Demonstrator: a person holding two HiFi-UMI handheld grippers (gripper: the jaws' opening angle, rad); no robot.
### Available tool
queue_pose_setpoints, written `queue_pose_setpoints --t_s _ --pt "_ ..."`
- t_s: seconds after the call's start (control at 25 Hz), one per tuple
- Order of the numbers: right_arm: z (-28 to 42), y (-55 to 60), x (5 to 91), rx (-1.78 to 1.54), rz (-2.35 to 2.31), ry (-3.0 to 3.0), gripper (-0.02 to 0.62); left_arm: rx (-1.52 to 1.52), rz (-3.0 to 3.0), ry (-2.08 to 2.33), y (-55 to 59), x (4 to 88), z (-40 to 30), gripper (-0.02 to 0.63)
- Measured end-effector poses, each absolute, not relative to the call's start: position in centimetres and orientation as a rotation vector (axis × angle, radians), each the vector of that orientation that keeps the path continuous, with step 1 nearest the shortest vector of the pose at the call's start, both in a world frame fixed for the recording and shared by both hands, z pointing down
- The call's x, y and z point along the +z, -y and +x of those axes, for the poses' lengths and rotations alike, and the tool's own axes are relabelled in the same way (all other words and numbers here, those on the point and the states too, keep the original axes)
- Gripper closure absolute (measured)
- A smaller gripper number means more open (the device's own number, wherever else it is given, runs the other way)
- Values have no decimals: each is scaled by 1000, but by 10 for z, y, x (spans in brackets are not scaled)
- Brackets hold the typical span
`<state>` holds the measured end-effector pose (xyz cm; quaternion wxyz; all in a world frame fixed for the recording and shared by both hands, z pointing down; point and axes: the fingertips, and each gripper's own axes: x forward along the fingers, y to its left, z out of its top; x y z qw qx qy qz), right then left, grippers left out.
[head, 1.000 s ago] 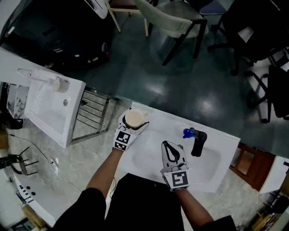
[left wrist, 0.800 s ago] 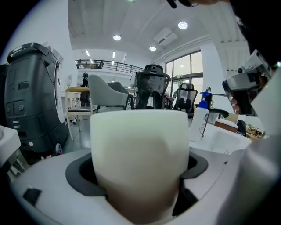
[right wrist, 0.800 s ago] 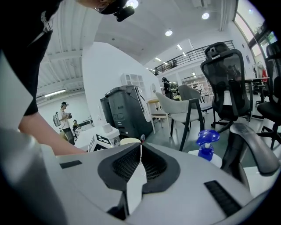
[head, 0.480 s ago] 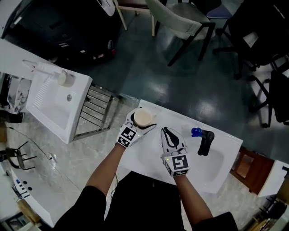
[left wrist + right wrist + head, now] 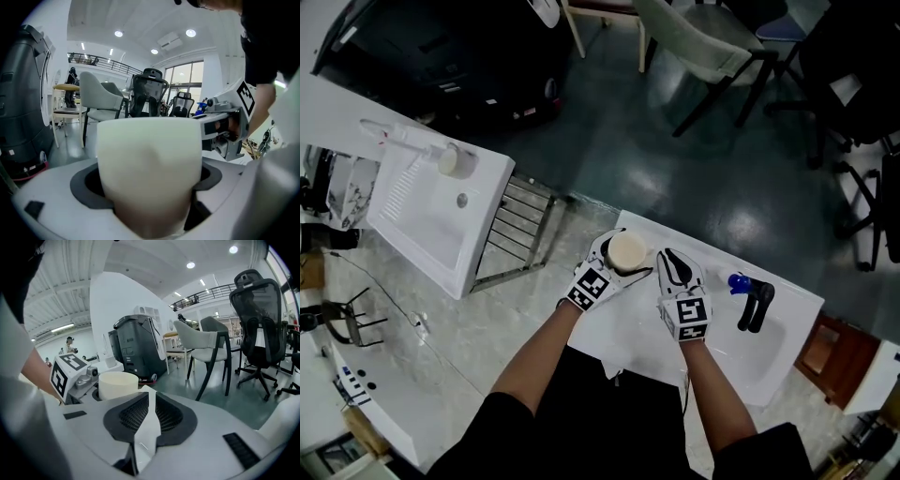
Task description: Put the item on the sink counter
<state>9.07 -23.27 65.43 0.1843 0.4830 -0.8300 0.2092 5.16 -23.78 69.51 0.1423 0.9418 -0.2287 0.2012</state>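
Observation:
A cream cup (image 5: 626, 250) stands upright between the jaws of my left gripper (image 5: 622, 261), which is shut on it over the back left part of the white sink counter (image 5: 623, 339). The cup (image 5: 150, 164) fills the left gripper view, where the left gripper (image 5: 150, 197) clasps its lower half. My right gripper (image 5: 675, 269) is close beside it on the right, its jaws shut on a thin white piece (image 5: 144, 427). From the right gripper (image 5: 145, 420) view, the cup (image 5: 117, 384) sits just to the left.
A black faucet (image 5: 757, 305) with a blue part (image 5: 739, 281) stands at the counter's basin (image 5: 764, 361) to the right. A second white sink (image 5: 441, 220) and a metal rack (image 5: 520, 234) are at left. Chairs (image 5: 703, 47) stand on the dark floor beyond.
The right gripper has moved up and forward until it is right beside the cup. The left gripper still holds the cup at the counter's back edge.

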Motion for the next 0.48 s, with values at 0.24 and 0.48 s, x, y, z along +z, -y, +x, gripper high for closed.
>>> queue_pose_setpoints --t_s 0.24,0.48 --pt "82 239 668 620 1344 2300 548 556 2703 626 240 696 47 146" --pt "78 244 666 552 1327 2318 548 506 2674 602 244 694 45 146"
